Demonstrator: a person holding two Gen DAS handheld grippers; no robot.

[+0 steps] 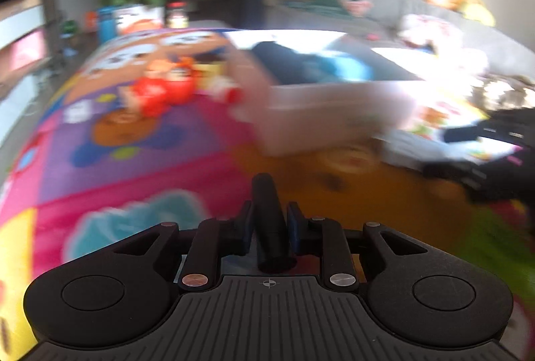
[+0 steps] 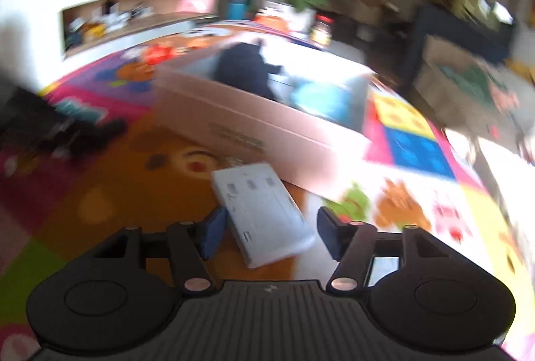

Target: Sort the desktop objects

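Across the table (image 2: 418, 143) a bright cartoon play mat (image 1: 140, 160) covers everything, giving the objects a soft, level bed to lie on. Its animal figures and coloured squares are visible, but any lettering on it is too smeared to read.

Next in size is the pale pink box (image 2: 254, 123), open at the top and set near the middle of the mat, seemingly as the bin that the sorted things go into. A dark item and something blue already lie inside it. A line of print runs along its near wall; blur leaves it illegible.

Just in front of the box lies a flat grey-white case (image 2: 264, 220), slanted on the mat. Small marks show on its face, none readable. The right gripper (image 2: 267, 235) straddles its near end, fingers (image 2: 212, 235) half spread; the left pad seems to meet the case's edge while the right pad stands clear, so it does not look gripped yet.

Smaller again, a red toy figure (image 1: 157, 90) rests on the mat left of the box, not yet sorted.

The left gripper (image 1: 271, 223) has its fingers (image 1: 296, 227) clenched on a slim black stick-shaped object (image 1: 267, 210) that points forward toward the box, probably bound for it.
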